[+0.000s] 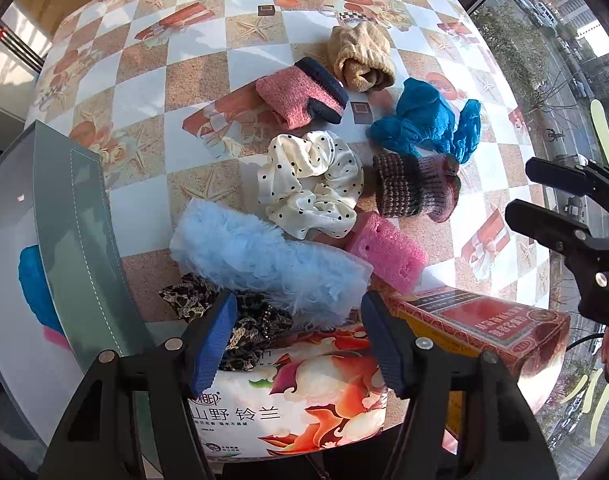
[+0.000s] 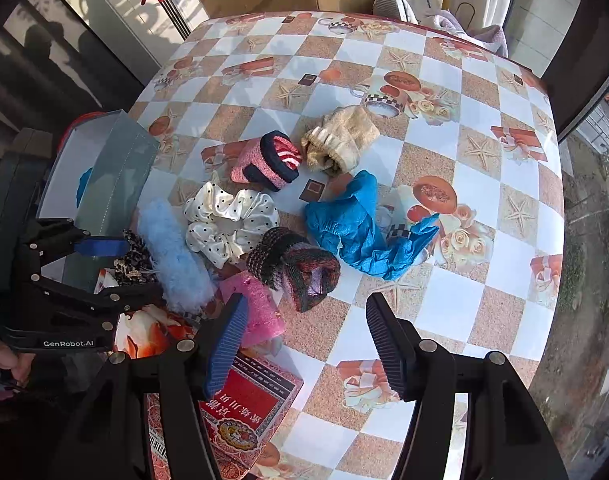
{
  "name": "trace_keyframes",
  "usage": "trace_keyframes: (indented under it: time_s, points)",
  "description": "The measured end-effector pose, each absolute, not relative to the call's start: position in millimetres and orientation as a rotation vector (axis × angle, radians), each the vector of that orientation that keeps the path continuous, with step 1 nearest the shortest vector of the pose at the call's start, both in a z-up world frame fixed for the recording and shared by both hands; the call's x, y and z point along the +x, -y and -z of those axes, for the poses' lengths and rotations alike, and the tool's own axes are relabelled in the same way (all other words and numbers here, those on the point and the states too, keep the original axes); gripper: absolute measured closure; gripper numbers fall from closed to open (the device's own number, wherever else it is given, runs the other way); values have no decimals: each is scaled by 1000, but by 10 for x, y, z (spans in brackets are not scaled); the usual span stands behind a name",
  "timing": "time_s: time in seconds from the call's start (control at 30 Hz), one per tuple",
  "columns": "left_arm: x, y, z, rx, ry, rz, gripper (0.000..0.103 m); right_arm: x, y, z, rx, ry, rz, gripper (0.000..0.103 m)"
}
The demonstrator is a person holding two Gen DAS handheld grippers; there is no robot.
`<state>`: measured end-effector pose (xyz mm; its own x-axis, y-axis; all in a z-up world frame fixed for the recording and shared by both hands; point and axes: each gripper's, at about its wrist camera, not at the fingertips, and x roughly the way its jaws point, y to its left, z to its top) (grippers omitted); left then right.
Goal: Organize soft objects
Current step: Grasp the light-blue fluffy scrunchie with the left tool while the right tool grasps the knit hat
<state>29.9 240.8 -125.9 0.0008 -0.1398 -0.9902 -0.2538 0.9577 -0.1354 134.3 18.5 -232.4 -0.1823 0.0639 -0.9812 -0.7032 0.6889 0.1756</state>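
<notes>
Left wrist view: a fluffy light-blue duster pad (image 1: 264,258) is seen lying among scrunchies and socks on the checkered tabletop (image 1: 192,68), just ahead of the left claw (image 1: 294,340), held apart and empty. The right claw (image 2: 304,344) is likewise held apart, above the tabletop.

You saw a checkered tablecloth (image 2: 484,184), a red carton (image 1: 488,324) at five o'clock, a floral tissue pack (image 1: 304,396) at six.
</notes>
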Motion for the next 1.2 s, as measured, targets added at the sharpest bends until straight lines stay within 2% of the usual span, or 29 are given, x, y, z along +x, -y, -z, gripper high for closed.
trace_keyframes:
  time_s: [0.37, 0.4, 0.43, 0.47, 0.5, 0.53, 0.6, 0.77, 0.87, 0.93, 1.0, 1.03, 1.07, 1.1, 1.17, 1.2]
  points:
    - [451, -2421, 1690, -292, -1680, -87, 32, 1266, -530, 3015, -676, -1699, -912, 40]
    - [455, -2426, 1735, -305, -1686, -86, 33, 1255, -544, 3058, -690, -1698, -916, 49]
    - [457, -2424, 1763, -319, -1689, -76, 35, 1244, -551, 3094, -705, -1699, -919, 58]
    - [457, -2417, 1783, -323, -1690, -64, 53, 1236, -551, 3139, -726, -1713, -919, 64]
    - [455, -2403, 1802, -318, -1698, -58, 70, 1229, -542, 3153, -733, -1717, -921, 66]
    - [448, -2399, 1803, -316, -1701, -54, 73, 1222, -531, 3140, -735, -1710, -931, 69]
    - [430, -2408, 1758, -336, -1683, -38, 80, 1213, -492, 3106, -748, -1702, -944, 81]
    - [443, -2362, 1569, -351, -1635, -16, 82, 1296, -315, 2974, -697, -1688, -924, 82]
    - [474, -2318, 1663, -393, -1677, -20, 79, 1306, -272, 2933, -659, -1693, -959, 82]
    - [493, -2287, 1742, -391, -1703, -46, 73, 1274, -277, 2967, -704, -1704, -969, 81]
    - [508, -2259, 1790, -401, -1714, -54, 57, 1232, -325, 2987, -736, -1693, -991, 78]
    - [505, -2238, 1807, -401, -1715, -59, 54, 1226, -333, 2993, -742, -1692, -1001, 78]
    - [511, -2226, 1829, -402, -1721, -61, 49, 1220, -341, 3005, -747, -1692, -1008, 72]
    - [508, -2218, 1848, -408, -1728, -62, 46, 1217, -338, 3017, -745, -1695, -1019, 50]
    - [482, -2220, 1875, -436, -1731, -61, 46, 1166, -387, 3037, -775, -1686, -1048, 26]
    - [464, -2230, 1884, -457, -1727, -60, 46, 1107, -404, 3026, -807, -1661, -1079, 26]
